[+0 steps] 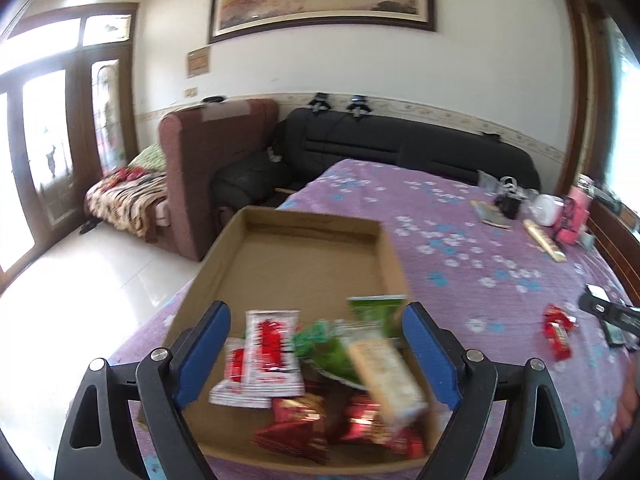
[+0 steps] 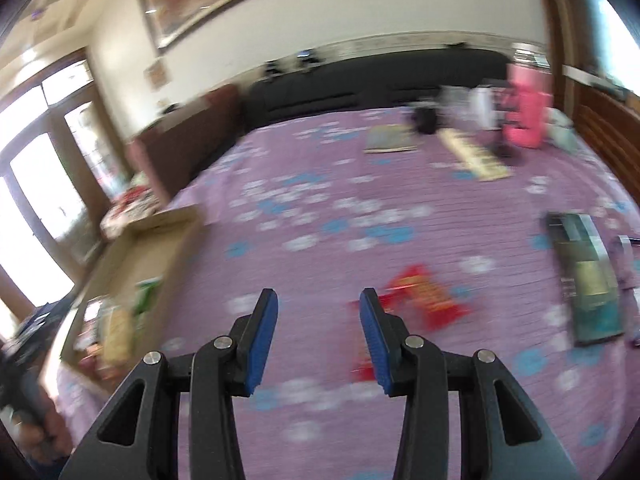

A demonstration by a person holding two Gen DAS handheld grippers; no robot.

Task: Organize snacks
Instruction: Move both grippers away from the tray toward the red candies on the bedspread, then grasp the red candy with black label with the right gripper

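Left wrist view is showing the left gripper point(image 1: 316, 354) with fingers wide apart, hanging over the near end of the cardboard box point(image 1: 296, 256), where red, green and beige snack packets point(image 1: 320, 364) are lying. Further right, one red snack point(image 1: 557, 332) is lying alone on the purple bed cover point(image 1: 460, 248). Right gripper point(image 2: 318, 336) is also standing apart, holding nothing, with that red snack just beyond its right finger.

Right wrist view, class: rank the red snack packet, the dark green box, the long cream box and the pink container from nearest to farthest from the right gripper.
1. Red snack packet, just ahead, beside the gripper's right finger.
2. Dark green box, off to the right.
3. Long cream box, farther up the purple cloth.
4. Pink container, far right, at the back.
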